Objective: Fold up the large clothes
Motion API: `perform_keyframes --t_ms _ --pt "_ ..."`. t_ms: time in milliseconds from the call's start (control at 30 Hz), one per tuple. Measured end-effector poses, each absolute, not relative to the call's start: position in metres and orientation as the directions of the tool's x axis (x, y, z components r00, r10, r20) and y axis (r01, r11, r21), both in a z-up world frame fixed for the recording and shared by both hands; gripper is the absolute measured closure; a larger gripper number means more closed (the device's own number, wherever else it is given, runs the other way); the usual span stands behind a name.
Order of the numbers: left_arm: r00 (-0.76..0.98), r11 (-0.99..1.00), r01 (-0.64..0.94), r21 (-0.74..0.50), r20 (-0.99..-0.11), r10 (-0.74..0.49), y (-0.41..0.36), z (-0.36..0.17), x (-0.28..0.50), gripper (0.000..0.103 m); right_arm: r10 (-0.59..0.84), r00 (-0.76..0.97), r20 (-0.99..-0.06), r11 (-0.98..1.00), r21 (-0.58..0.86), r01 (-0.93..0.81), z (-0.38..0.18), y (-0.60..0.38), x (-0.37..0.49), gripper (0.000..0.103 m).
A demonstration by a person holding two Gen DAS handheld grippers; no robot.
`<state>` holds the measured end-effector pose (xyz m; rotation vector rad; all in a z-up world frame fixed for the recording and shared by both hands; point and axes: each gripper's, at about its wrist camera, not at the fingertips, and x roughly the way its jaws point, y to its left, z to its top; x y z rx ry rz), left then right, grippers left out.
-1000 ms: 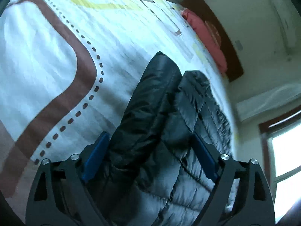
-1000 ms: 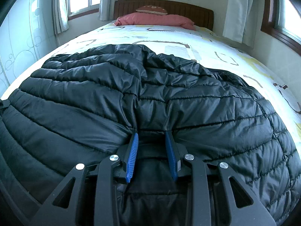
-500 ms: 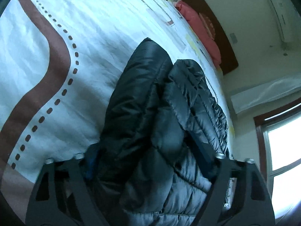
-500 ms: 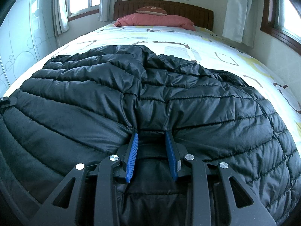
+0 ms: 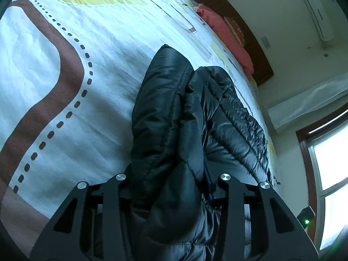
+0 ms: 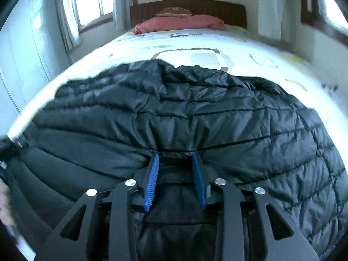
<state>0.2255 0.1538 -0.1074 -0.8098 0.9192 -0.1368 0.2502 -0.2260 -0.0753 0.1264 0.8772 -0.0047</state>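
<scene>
A large black quilted puffer jacket lies spread on the bed. My right gripper is shut on a bunched fold at its near edge, blue pads pressing the fabric from both sides. In the left wrist view a thick fold of the jacket fills the space between the fingers of my left gripper. The jaws have closed onto it and the fabric hides their pads.
The bed has a white sheet with brown and yellow patterns. A pink pillow lies at the wooden headboard. Windows with curtains stand at both sides.
My left gripper has closed from wide open onto the jacket fold. The right gripper has pulled the jacket nearer, so more sheet shows beyond it.
</scene>
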Motion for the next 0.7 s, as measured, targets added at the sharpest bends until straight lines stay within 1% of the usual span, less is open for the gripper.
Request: perform_keyframes --t_ms 33,67,100,133,233,333,400,467,500,567,600,667,700 --pt "0.620 0.701 -0.223 -0.678 -0.654 -0.435 0.156 -0.108 0.225 0.062 0.051 0.654 -0.754 0.988 0.134 0.078 -0.069 -0.235 0.249 0.046" --pt "0.619 0.699 -0.224 -0.679 -0.653 -0.436 0.156 -0.108 0.225 0.062 0.045 0.674 -0.737 0.983 0.154 0.103 -0.062 -0.246 0.247 0.041" --pt "0.618 0.697 -0.224 -0.682 -0.652 -0.439 0.156 -0.109 0.226 0.062 0.031 0.696 -0.718 0.976 0.173 0.135 -0.053 -0.261 0.244 0.030" --pt "0.619 0.695 -0.224 -0.683 -0.651 -0.440 0.158 -0.109 0.223 0.062 0.018 0.709 -0.705 0.969 0.188 0.163 -0.048 -0.275 0.242 0.026" --pt "0.618 0.692 -0.223 -0.686 -0.649 -0.444 0.161 -0.110 0.222 0.062 -0.027 0.719 -0.695 0.945 0.217 0.244 -0.038 -0.321 0.238 0.024" --pt "0.618 0.689 -0.223 -0.689 -0.647 -0.447 0.162 -0.111 0.222 0.062 -0.076 0.698 -0.712 0.910 0.237 0.341 -0.040 -0.369 0.236 0.024" --pt "0.617 0.688 -0.223 -0.691 -0.646 -0.449 0.163 -0.111 0.221 0.062 -0.069 0.679 -0.731 0.877 0.280 0.390 -0.047 -0.396 0.234 0.024" --pt "0.618 0.686 -0.224 -0.692 -0.645 -0.449 0.163 -0.111 0.221 0.062 0.008 0.663 -0.749 0.827 0.377 0.417 -0.062 -0.421 0.234 0.024" --pt "0.617 0.685 -0.224 -0.693 -0.645 -0.451 0.164 -0.111 0.221 0.062 0.077 0.658 -0.749 0.784 0.453 0.424 -0.074 -0.432 0.235 0.024" --pt "0.617 0.683 -0.224 -0.695 -0.644 -0.453 0.163 -0.110 0.220 0.062 0.211 0.642 -0.737 0.700 0.573 0.427 -0.097 -0.445 0.239 0.024" --pt "0.616 0.682 -0.223 -0.697 -0.643 -0.455 0.164 -0.110 0.220 0.062 0.273 0.643 -0.716 0.660 0.625 0.416 -0.107 -0.447 0.241 0.022" --pt "0.615 0.679 -0.224 -0.700 -0.642 -0.458 0.164 -0.110 0.220 0.062 0.303 0.669 -0.679 0.653 0.659 0.373 -0.109 -0.443 0.244 0.021" --pt "0.615 0.678 -0.225 -0.700 -0.641 -0.459 0.164 -0.110 0.220 0.062 0.350 0.665 -0.660 0.653 0.681 0.332 -0.110 -0.436 0.250 0.021"
